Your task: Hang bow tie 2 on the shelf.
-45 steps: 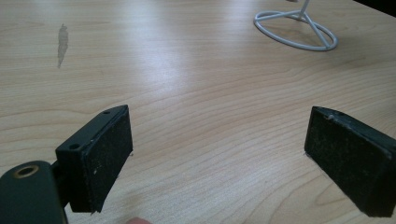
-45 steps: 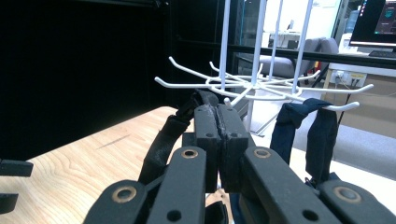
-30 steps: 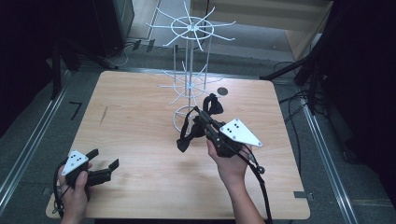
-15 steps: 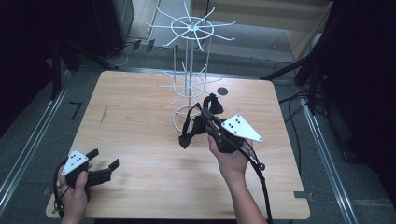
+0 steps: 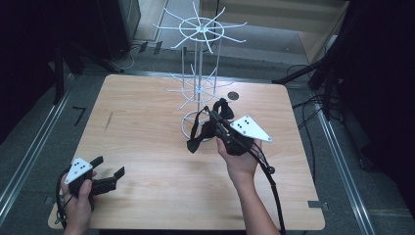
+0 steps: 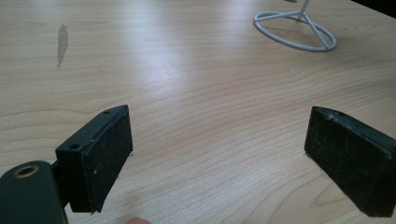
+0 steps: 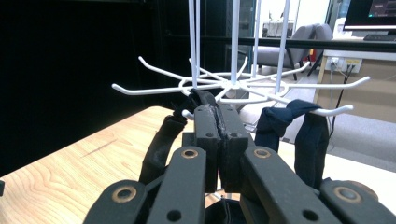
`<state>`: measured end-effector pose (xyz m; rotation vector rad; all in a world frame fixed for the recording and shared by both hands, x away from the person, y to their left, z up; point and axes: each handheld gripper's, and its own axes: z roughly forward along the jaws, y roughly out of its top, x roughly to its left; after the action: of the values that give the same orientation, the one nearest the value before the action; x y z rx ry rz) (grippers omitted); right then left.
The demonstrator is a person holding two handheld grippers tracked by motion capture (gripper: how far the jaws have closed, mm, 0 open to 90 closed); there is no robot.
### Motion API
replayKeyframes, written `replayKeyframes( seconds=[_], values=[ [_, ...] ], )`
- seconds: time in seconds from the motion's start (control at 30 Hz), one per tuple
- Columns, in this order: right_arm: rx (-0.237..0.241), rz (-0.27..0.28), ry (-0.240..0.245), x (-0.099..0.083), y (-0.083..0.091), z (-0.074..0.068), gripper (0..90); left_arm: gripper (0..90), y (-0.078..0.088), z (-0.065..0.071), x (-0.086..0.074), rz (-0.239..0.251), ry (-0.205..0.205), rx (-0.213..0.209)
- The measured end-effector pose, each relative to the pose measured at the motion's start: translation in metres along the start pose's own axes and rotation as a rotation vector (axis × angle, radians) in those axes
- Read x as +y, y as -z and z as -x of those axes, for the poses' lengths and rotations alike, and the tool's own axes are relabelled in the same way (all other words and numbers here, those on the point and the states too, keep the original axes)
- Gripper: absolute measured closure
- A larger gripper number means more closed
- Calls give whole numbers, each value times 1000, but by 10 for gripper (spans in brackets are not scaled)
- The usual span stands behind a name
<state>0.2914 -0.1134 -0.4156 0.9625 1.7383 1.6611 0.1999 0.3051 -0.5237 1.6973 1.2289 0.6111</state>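
Observation:
A white wire hook rack (image 5: 198,63) stands at the far middle of the wooden table (image 5: 147,122). My right gripper (image 5: 214,123) is raised in front of its lower tier, shut on a black strap (image 5: 195,139) that hangs in a loop below it. In the right gripper view the jaws are pressed together on the black strap (image 7: 161,140), just under the rack's lower hooks (image 7: 233,86). A dark blue strap (image 7: 299,133) hangs from one hook to the right. My left gripper (image 5: 108,166) rests open near the front left corner, nothing between its pads (image 6: 109,154).
The rack's round wire base (image 6: 295,35) lies ahead of the left gripper. A small dark round mark (image 5: 233,96) sits on the table behind the rack. Cables and dark stands surround the table on the floor.
The right hand has edged slightly up and toward the rack with the strap still gripped. The left gripper has stayed put.

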Motion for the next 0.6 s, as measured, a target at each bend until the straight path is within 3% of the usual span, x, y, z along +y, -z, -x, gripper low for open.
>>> replayKeyframes(
  seconds=[0.6],
  values=[
    [-18, -18, -26, -9, -18, 3, 897, 85, 0, 0, 0, 1, 3, 0]
  ],
)
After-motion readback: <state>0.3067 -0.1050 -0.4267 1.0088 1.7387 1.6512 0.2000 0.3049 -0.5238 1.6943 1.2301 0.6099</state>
